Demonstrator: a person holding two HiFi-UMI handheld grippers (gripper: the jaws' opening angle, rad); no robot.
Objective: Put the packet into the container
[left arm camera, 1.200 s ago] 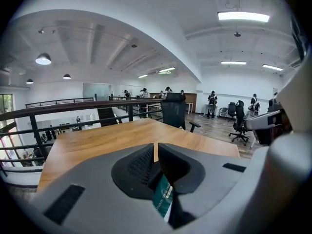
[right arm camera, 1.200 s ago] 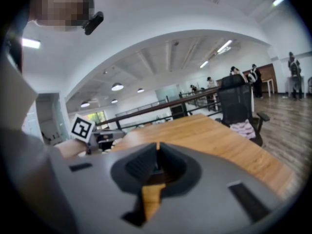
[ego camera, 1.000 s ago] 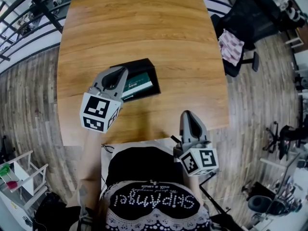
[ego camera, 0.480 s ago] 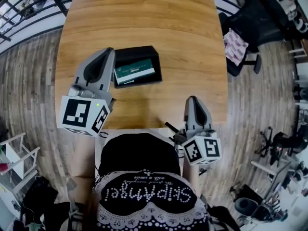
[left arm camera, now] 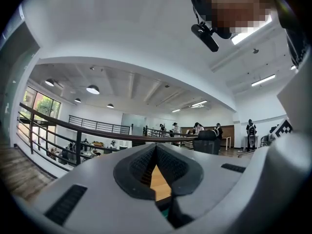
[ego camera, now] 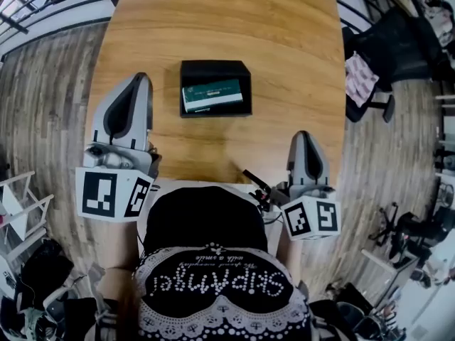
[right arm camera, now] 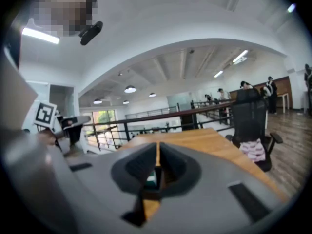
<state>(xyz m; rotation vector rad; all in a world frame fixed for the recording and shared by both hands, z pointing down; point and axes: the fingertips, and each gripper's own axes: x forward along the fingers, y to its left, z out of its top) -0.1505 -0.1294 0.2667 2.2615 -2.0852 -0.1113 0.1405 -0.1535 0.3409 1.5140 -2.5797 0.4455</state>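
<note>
Well, packet's in the box, and both my grippers stand clear of it.
Green packet (ego camera: 212, 94) lies flat inside the black container (ego camera: 215, 68), ahead and to the right of my left gripper (ego camera: 140, 78) and ahead-left of my right gripper (ego camera: 304, 135). Both pairs of jaws are pressed together on nothing. I judge the placing done, so I'd keep both tools off the wooden table (ego camera: 213, 20) and not nudge the container.

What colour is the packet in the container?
The packet is dark green with a white strip along one edge, in the black container. Clearest in the head view.
</note>
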